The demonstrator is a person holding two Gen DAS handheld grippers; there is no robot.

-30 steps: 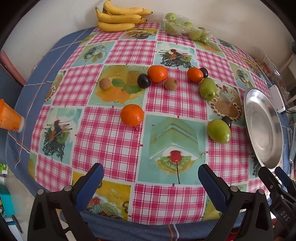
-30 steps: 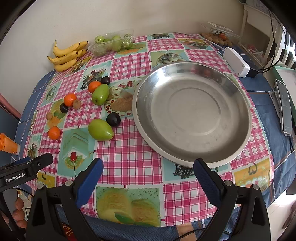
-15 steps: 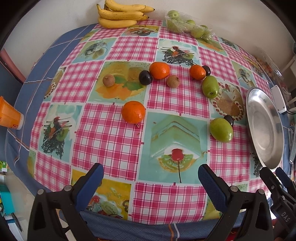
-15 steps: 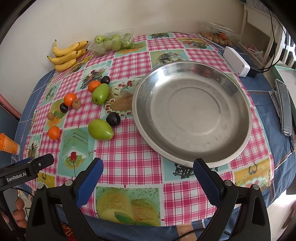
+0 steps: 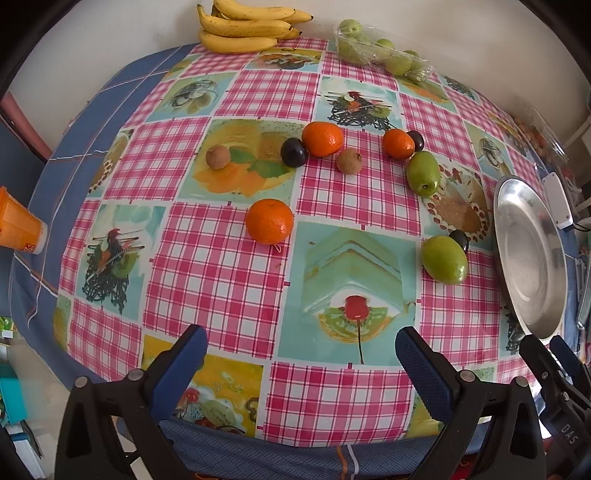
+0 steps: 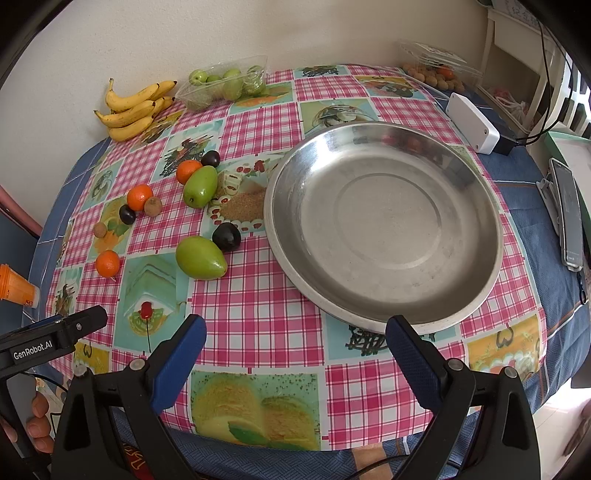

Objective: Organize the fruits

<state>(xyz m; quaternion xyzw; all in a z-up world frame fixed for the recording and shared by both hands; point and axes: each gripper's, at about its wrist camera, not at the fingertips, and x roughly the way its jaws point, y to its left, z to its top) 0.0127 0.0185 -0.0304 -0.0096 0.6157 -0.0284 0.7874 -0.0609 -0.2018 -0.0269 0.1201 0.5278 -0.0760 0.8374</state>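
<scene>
Checked tablecloth (image 5: 221,280); loose fruit beside metal plate (image 6: 380,325) (bare).

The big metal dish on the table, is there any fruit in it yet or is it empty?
Empty. The right wrist view shows the metal dish with a bare steel bottom; the loose fruit, such as the nearest green fruit, lies on the tablecloth beside it.

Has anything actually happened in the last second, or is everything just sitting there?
Only the left gripper moved: its view has crept forward over the table, so the fruit appears slightly lower and nearer. Nothing was picked up or let go; both grippers remain open and empty. The right gripper stays poised before the metal plate, and the oranges, green fruits and bananas lie unmoved.
</scene>
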